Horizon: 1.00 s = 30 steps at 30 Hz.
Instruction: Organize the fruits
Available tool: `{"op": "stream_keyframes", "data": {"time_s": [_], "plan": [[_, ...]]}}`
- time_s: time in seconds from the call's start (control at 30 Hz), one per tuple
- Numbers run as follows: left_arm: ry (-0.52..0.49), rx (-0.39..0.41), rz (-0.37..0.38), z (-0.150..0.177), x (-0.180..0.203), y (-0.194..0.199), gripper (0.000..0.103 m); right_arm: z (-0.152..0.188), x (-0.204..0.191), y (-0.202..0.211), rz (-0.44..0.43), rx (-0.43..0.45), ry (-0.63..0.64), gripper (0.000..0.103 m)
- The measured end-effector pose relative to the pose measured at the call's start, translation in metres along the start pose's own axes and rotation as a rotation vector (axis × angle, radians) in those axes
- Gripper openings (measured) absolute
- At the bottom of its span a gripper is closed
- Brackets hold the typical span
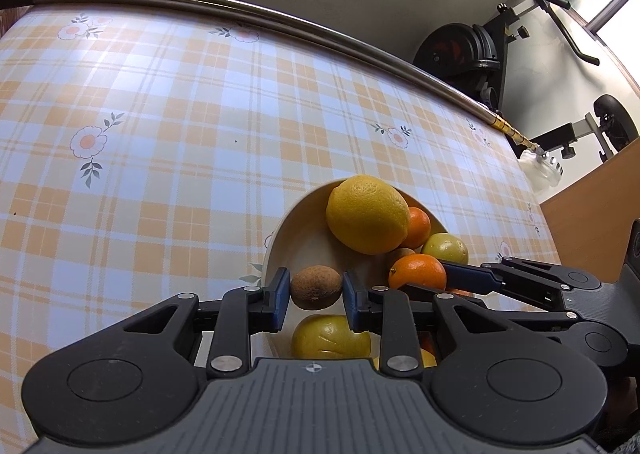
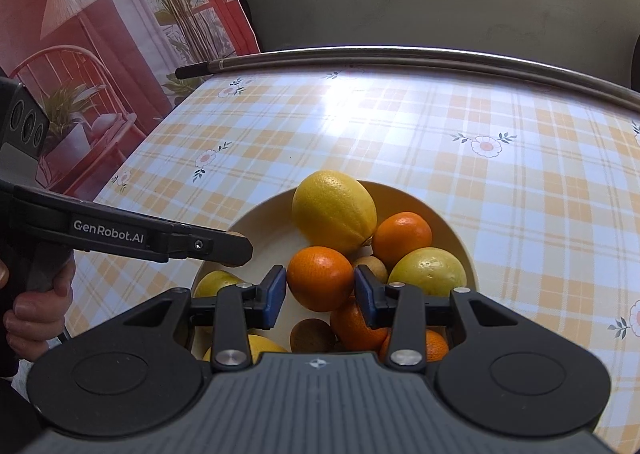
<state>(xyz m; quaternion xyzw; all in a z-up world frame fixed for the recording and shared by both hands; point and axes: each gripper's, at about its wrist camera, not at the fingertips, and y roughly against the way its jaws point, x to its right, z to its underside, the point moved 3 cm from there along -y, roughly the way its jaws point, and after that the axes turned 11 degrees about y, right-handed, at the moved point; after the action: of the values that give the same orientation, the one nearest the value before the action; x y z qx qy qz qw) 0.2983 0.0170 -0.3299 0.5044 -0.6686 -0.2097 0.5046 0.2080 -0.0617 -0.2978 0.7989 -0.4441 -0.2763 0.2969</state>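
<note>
A cream bowl (image 1: 300, 230) (image 2: 264, 230) on the checked tablecloth holds a large lemon (image 1: 367, 214) (image 2: 334, 210), mandarins, yellow-green fruits and kiwis. My left gripper (image 1: 316, 296) is shut on a brown kiwi (image 1: 316, 288) over the bowl's left side. My right gripper (image 2: 320, 296) is shut on an orange mandarin (image 2: 320, 278) (image 1: 417, 272) over the bowl's middle. The left gripper shows in the right wrist view (image 2: 236, 250) from the side, the kiwi mostly hidden by its finger. More fruit lies below both grippers, partly hidden.
A metal rod (image 1: 240, 10) (image 2: 400, 54) runs along the table's far edge. A printed backdrop (image 2: 100, 34) stands at the table's left. Exercise equipment (image 1: 480, 50) and a wooden panel (image 1: 592, 210) are off to the right. The tablecloth (image 1: 140, 134) spreads left and far of the bowl.
</note>
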Motion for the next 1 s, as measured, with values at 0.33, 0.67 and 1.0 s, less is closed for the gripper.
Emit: {"op": "stream_keyframes", "data": {"time_s": [0.33, 0.67, 1.0], "plan": [[0.007, -0.006, -0.008, 0.003, 0.000, 0.002, 0.030, 0.000, 0.005, 0.006, -0.001, 0.018, -0.025, 0.042], [-0.027, 0.049, -0.034, -0.004, 0.009, 0.026, 0.058, 0.000, 0.006, 0.024, 0.009, 0.057, -0.032, 0.044], [-0.090, 0.157, -0.075, -0.012, 0.017, 0.056, 0.092, 0.002, 0.022, 0.044, 0.050, 0.052, -0.098, 0.087]]}}
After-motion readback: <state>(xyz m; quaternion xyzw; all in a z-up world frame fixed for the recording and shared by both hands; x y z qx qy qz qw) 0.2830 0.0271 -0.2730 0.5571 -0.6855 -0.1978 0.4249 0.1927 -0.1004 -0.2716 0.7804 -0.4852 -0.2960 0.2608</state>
